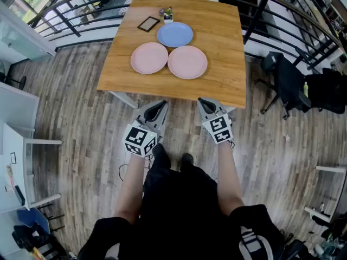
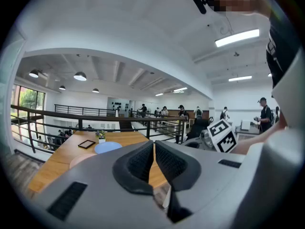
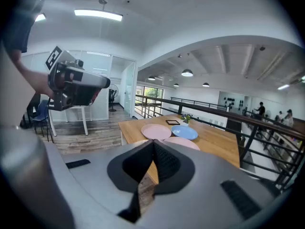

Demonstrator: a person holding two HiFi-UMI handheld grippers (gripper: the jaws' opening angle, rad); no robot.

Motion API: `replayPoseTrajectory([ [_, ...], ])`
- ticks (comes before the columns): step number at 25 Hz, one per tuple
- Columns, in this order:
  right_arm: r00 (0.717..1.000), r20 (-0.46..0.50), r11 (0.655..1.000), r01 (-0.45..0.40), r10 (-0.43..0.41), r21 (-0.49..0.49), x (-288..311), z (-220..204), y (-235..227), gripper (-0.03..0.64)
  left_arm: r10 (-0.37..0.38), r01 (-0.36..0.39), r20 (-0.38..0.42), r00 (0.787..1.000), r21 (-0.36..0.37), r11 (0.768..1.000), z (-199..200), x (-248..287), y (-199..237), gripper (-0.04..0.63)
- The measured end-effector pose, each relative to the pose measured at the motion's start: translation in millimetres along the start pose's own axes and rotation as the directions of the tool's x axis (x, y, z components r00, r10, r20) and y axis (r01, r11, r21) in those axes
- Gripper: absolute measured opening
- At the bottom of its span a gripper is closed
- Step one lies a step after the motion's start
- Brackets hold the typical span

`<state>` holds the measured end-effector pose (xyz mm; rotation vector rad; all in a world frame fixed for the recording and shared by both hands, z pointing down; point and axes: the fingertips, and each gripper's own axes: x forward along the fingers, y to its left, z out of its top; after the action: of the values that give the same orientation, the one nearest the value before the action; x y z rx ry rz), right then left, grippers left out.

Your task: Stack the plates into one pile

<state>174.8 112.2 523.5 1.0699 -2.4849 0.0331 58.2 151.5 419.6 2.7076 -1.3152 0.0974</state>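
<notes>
plates: blue plate [image 1: 174, 34] flat on surface [image 1: 219, 34], left pink plate [image 1: 149, 57] at its 7 o'clock, right pink plate [image 1: 187, 62] at its 5, unstacked | left gripper [image 1: 159, 105] clenched, empty, 6 o'clock off surface edge | right gripper [image 1: 209, 103] likewise clenched, empty

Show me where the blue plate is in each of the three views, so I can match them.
Head view: blue plate at upper centre.
Left gripper view: blue plate left of centre, below the middle.
Right gripper view: blue plate slightly right of centre.
Shared landmark: the small potted plant stands just beyond the plate in every view.
</notes>
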Motion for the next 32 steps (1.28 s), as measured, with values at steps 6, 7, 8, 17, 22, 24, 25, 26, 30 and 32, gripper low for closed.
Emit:
replayPoseTrajectory([
  [6,1.0,0.008,0.999,-0.005,0.005,-0.035,-8.5,6.0,9.2,0.009,0.003,-0.002,-0.05,0.999,0.012,1.0,-18.3,-8.3,-9.9,0.032],
  [7,1.0,0.009,0.999,-0.008,0.009,-0.035,-10.7,5.5,10.5,0.009,0.002,-0.001,-0.053,0.999,0.018,1.0,-19.6,-8.6,-13.0,0.032],
  [8,1.0,0.009,0.999,-0.011,0.012,-0.035,-12.7,4.6,11.4,0.009,0.001,0.0,-0.055,0.998,0.023,1.0,-20.4,-8.4,-15.5,0.032],
  [17,1.0,0.0,1.0,-0.005,0.005,-0.029,-17.8,1.9,14.0,0.008,0.005,0.004,-0.094,0.996,0.096,0.995,-25.3,-11.4,-20.5,0.032],
  [22,1.0,0.003,0.999,0.005,-0.005,-0.038,-20.8,4.0,14.4,0.008,0.003,0.003,-0.077,0.997,0.076,0.997,-22.3,-10.9,-21.9,0.032],
  [24,1.0,0.001,0.999,0.008,-0.008,-0.039,-22.9,2.6,14.8,0.008,0.015,-0.009,-0.073,0.997,0.069,0.998,-23.0,-12.1,-21.6,0.032],
  [25,1.0,0.001,0.999,0.007,-0.007,-0.041,-24.2,1.6,15.5,0.008,0.023,-0.018,-0.074,0.997,0.067,0.998,-24.2,-13.0,-21.5,0.032],
  [26,1.0,0.001,0.999,0.006,-0.006,-0.042,-25.4,0.8,16.0,0.009,0.032,-0.027,-0.074,0.997,0.066,0.997,-25.4,-13.9,-21.5,0.032],
  [30,1.0,0.016,0.999,0.007,-0.006,-0.039,-25.3,1.4,17.0,0.009,0.049,-0.044,-0.083,0.995,0.069,0.997,-31.7,-17.5,-20.5,0.032],
  [32,1.0,0.021,0.999,0.003,-0.002,-0.044,-24.4,2.1,19.5,0.009,0.056,-0.05,-0.091,0.994,0.071,0.996,-35.7,-20.5,-19.0,0.032],
])
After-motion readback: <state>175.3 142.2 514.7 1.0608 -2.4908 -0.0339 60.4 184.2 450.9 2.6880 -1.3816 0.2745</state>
